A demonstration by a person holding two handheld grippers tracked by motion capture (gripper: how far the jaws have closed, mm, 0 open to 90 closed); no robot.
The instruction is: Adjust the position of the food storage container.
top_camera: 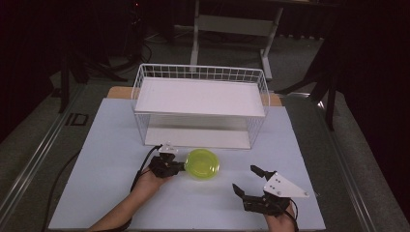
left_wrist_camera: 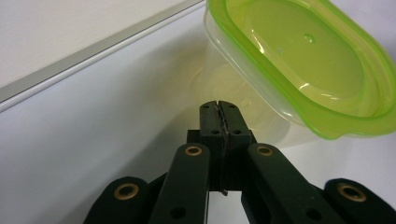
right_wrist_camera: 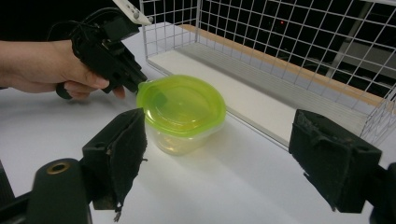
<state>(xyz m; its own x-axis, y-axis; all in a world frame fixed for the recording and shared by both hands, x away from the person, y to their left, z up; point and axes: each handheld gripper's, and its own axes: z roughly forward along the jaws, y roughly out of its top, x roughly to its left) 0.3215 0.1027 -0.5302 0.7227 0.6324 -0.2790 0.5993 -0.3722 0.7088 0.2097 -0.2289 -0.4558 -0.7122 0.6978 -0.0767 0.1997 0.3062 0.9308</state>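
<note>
Nudging the lidded tub toward the wire rack

Pressing up beside the green-lidded container (top_camera: 202,164), the left gripper (top_camera: 180,166) has its jaws fully together with nothing between them; in the left gripper view the closed tips (left_wrist_camera: 219,112) sit just under the tub's clear wall, below the lid's rim, touching or very nearly so. The container stands upright on the white table (top_camera: 96,193), just in front of the lower shelf of the white wire basket rack (top_camera: 200,104), lid seated on top. The right gripper (top_camera: 244,180) waits well apart to the right, jaws spread wide and holding nothing, the tub framed between its pads (right_wrist_camera: 119,154) in its own view

The step in hand looks like positioning or steadying the tub with the shut left tips, ahead of a proper grasp. The next move likely calls for the right gripper to come in level, straddle the tub's body beneath the lid and close gently, since the thin plastic may flex or slide. The lid tab (right_wrist_camera: 145,86) beside the left tips is another possible hold
</note>
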